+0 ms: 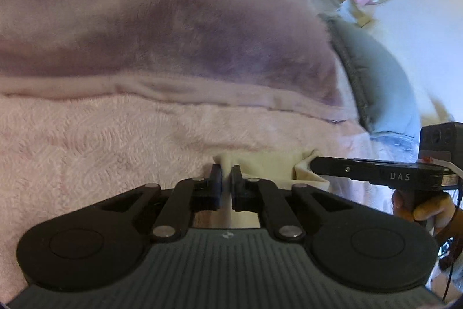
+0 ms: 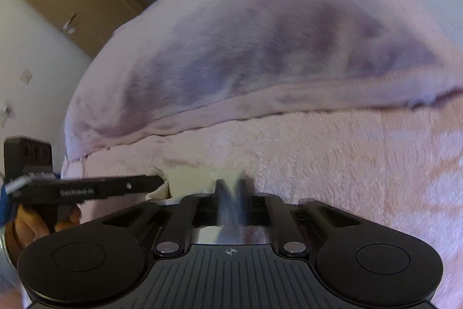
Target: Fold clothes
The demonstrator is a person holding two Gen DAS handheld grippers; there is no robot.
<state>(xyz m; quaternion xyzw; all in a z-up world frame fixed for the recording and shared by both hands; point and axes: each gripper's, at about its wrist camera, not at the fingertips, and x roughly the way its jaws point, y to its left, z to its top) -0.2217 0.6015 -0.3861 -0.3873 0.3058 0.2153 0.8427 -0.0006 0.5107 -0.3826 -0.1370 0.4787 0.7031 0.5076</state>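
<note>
The cream cloth (image 1: pixel 272 164) is lying on the pink fleece blanket (image 1: pixel 101 141) near the bed's front edge, stretching side to side between both tools. The left hand-held gripper (image 1: pixel 227 174) is pinching its left end, the right hand-held gripper (image 1: pixel 314 164), reading "DAS", its right end; the left tool's side lettering is blurring.

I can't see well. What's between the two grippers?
A cream cloth stretches between the left gripper and right gripper, in both views.
</note>
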